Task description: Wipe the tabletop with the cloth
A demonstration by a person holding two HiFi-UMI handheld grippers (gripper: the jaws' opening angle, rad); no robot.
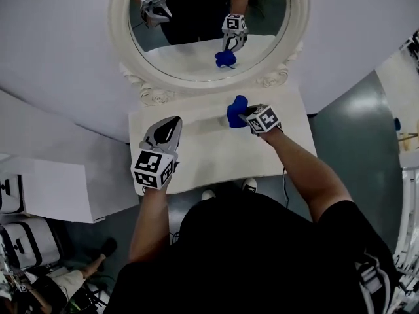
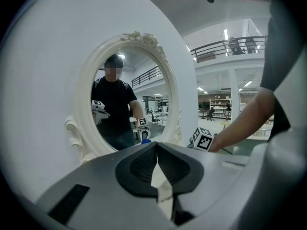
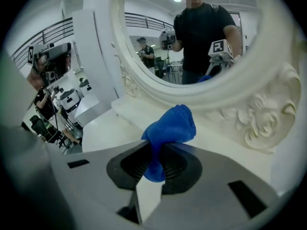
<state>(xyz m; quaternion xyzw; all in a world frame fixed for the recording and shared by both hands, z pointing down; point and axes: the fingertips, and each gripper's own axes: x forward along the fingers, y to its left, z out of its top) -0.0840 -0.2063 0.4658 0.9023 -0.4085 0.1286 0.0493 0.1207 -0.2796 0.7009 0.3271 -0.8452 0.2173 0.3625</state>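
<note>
Right claw [image 3: 156,159] is clamped on the bunched blue cloth [image 3: 172,126], the wad poking out ahead of its jaws toward the base of the white-framed mirror [image 3: 216,107]. Most bare worktop [image 1: 216,156] lies to that claw's left, toward the left claw [image 1: 167,129], pinched together on nothing, so a leftward sweep looks likely.

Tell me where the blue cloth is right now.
In the head view, the blue cloth is clamped in the right gripper, at the right rear of the white tabletop, just before the ornate mirror frame.
</note>
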